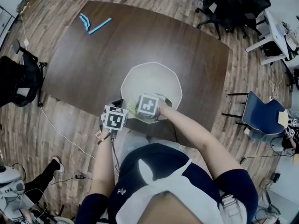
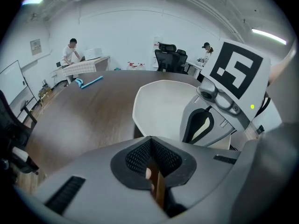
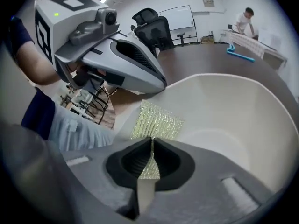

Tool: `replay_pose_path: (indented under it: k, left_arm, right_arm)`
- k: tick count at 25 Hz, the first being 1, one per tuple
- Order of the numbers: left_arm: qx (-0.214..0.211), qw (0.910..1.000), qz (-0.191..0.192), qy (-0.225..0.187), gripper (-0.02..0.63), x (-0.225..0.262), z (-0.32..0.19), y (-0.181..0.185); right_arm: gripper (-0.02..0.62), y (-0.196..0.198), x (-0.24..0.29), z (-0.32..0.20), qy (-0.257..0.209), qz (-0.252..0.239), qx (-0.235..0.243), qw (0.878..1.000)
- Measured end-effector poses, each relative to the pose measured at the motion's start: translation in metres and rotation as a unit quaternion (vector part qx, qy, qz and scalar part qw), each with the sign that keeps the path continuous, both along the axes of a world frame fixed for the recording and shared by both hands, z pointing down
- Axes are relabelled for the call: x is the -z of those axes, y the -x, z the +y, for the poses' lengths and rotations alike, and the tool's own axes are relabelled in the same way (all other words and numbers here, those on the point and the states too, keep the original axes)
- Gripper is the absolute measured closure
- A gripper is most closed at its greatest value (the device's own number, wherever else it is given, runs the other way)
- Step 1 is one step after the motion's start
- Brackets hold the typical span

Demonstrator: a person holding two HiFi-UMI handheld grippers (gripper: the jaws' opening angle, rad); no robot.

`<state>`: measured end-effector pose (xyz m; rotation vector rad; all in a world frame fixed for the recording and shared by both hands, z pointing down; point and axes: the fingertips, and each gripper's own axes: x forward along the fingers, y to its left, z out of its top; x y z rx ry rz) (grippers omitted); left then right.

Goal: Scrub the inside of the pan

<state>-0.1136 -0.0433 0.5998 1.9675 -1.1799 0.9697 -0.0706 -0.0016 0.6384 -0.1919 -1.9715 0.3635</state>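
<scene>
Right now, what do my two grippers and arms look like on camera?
Both the left gripper and right gripper have smooth grey shells, black ribbed pads and a cube with black-and-white square markers. A small camera and a green light sit by each cube; dark cables hang under the left one. The sleeves are short and dark navy.

White pan (image 1: 154, 78), glittery yellow-green scouring pad (image 3: 156, 120), dark brown table (image 1: 117, 41), grey-brown wood-plank floor (image 1: 46, 3)
</scene>
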Motion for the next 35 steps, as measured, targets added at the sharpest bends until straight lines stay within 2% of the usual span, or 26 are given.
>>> replay_pose_path:
  k: [4, 10, 17, 24, 35]
  left_arm:
    - [0.006, 1.0, 0.005, 0.001, 0.604, 0.0, 0.0, 0.002]
    - [0.009, 0.9999, 0.009, 0.004, 0.604, 0.0, -0.002, 0.001]
    - [0.009, 0.9999, 0.011, 0.004, 0.604, -0.002, -0.003, 0.002]
    - [0.012, 0.9998, 0.014, 0.004, 0.604, -0.002, -0.002, 0.003]
    - [0.009, 0.9998, 0.019, 0.004, 0.604, -0.003, -0.002, 0.002]
  right_arm:
    - [0.578, 0.013, 0.004, -0.007, -0.054, -0.019, 0.04, 0.998]
    - [0.578, 0.019, 0.006, -0.019, -0.113, -0.035, 0.064, 0.991]
    - [0.578, 0.027, -0.003, -0.035, -0.181, -0.029, 0.096, 0.978]
    - [0.578, 0.03, -0.011, -0.051, -0.204, -0.022, 0.084, 0.975]
    - [0.578, 0.026, -0.022, -0.073, -0.204, -0.021, 0.048, 0.978]
